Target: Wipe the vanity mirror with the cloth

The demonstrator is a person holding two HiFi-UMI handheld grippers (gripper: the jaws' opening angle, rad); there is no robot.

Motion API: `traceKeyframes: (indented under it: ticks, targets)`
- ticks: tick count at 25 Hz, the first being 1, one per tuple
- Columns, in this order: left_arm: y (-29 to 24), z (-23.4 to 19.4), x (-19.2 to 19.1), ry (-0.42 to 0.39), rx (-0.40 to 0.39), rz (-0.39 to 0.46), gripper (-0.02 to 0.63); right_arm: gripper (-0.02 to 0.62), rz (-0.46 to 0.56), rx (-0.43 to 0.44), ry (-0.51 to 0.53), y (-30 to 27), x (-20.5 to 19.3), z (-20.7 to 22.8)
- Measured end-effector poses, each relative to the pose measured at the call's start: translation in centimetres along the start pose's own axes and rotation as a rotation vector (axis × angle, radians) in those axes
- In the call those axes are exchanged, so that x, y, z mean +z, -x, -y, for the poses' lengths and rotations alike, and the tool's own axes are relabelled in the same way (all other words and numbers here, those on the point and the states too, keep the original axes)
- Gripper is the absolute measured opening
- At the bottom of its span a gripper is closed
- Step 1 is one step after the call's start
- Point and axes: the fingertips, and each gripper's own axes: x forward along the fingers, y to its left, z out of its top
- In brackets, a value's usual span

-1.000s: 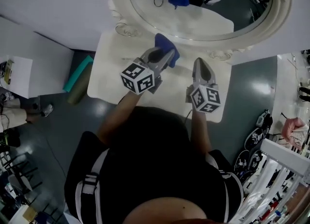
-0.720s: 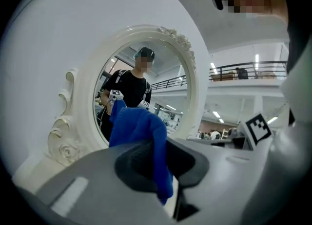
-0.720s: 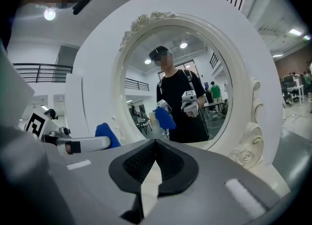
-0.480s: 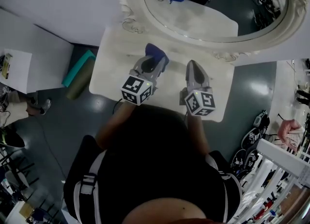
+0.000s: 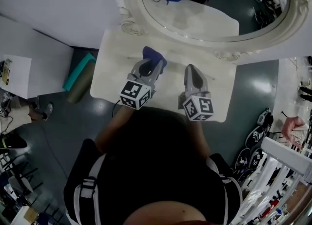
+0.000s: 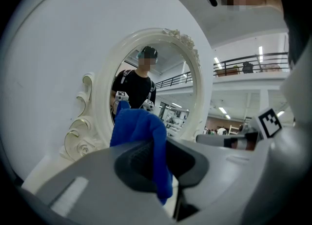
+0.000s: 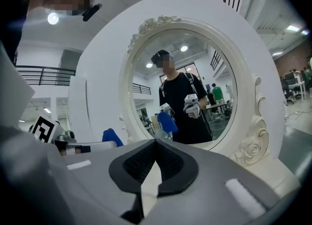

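Observation:
The oval vanity mirror (image 5: 209,5) with its ornate cream frame (image 5: 127,22) stands at the back of a small white table (image 5: 109,68). My left gripper (image 5: 152,59) is shut on a blue cloth (image 5: 155,56), held over the table a short way in front of the mirror's lower left rim. In the left gripper view the blue cloth (image 6: 141,141) bunches up between the jaws, with the mirror (image 6: 151,87) ahead. My right gripper (image 5: 191,73) hovers beside it, shut and holding nothing; the mirror (image 7: 187,87) fills its view.
A white wall (image 5: 58,5) rises behind the table. A teal roll (image 5: 78,75) lies on the grey floor at the left. White furniture (image 5: 19,68) stands far left; shoes and racks (image 5: 263,160) crowd the right.
Both grippers have drawn back from the mirror toward the table's middle, the left one still carrying the cloth. The camera view shifted slightly.

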Motion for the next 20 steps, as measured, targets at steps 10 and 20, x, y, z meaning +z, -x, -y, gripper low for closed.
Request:
traceKeyframes:
  ticks: [10,20]
  targets:
    - [-0.4,-0.4,0.5,0.004,0.007,0.028,0.038,0.000,0.019,-0.014,0.010,-0.2,0.6,0.7]
    - [-1.1,-0.6,0.2,-0.014,0.018,0.017,0.038,0.000,0.008,-0.004,0.016,-0.7,0.5,1.1]
